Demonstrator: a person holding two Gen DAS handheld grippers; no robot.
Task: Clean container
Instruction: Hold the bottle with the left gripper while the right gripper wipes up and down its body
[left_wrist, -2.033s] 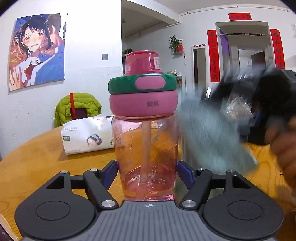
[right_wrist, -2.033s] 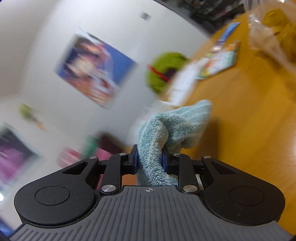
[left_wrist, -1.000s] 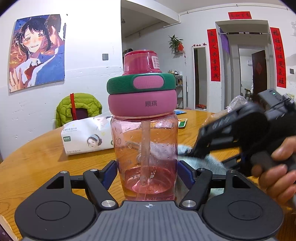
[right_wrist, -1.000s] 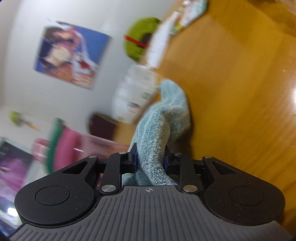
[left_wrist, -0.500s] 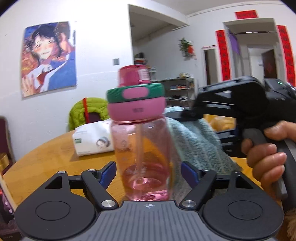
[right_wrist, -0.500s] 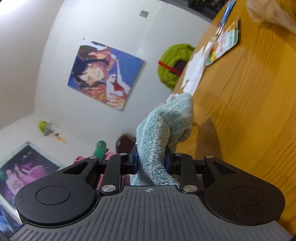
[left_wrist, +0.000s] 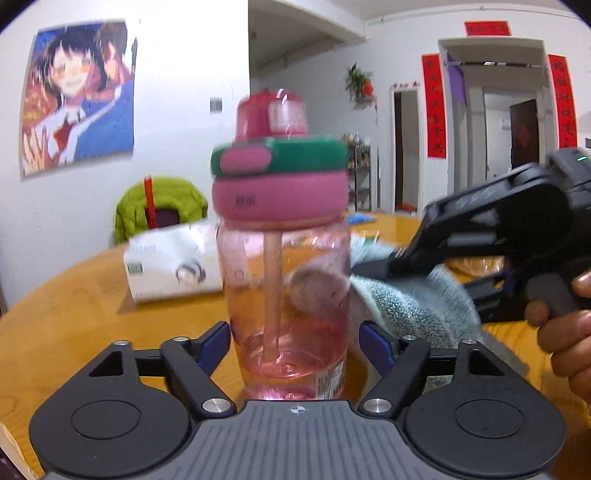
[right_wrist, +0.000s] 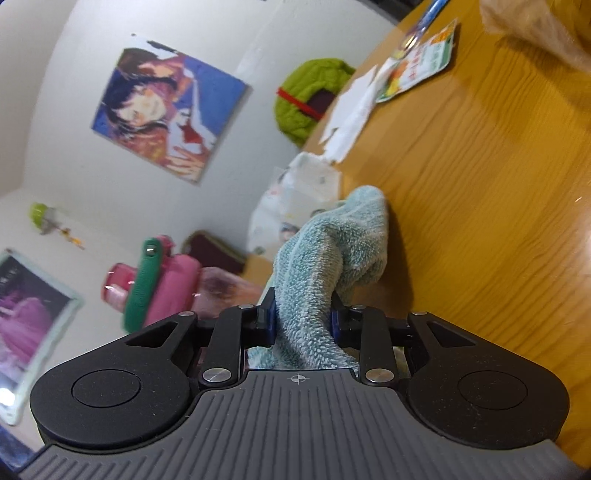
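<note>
A clear pink bottle (left_wrist: 288, 295) with a pink and green lid and a straw stands upright between the fingers of my left gripper (left_wrist: 294, 338). Its jaws are closing: the left pad is at the bottle's side, and a narrow gap shows at the right pad (left_wrist: 373, 343). My right gripper (right_wrist: 301, 317) is shut on a teal towel (right_wrist: 325, 258). In the left wrist view that towel (left_wrist: 413, 306) lies against the bottle's right side, with a hand (left_wrist: 565, 332) on the gripper handle. The bottle (right_wrist: 166, 280) shows blurred at the left of the right wrist view.
All of this is on a round wooden table (left_wrist: 74, 314). A white tissue pack (left_wrist: 170, 266) lies behind the bottle, with leaflets (right_wrist: 417, 70) and a clear plastic bag (right_wrist: 535, 33) farther back. A green jacket hangs over a chair (left_wrist: 159, 206) by the wall.
The left jaws have come off the bottle, and its lid button has turned to the left. The right gripper has swept the towel up beside the lid and back down.
</note>
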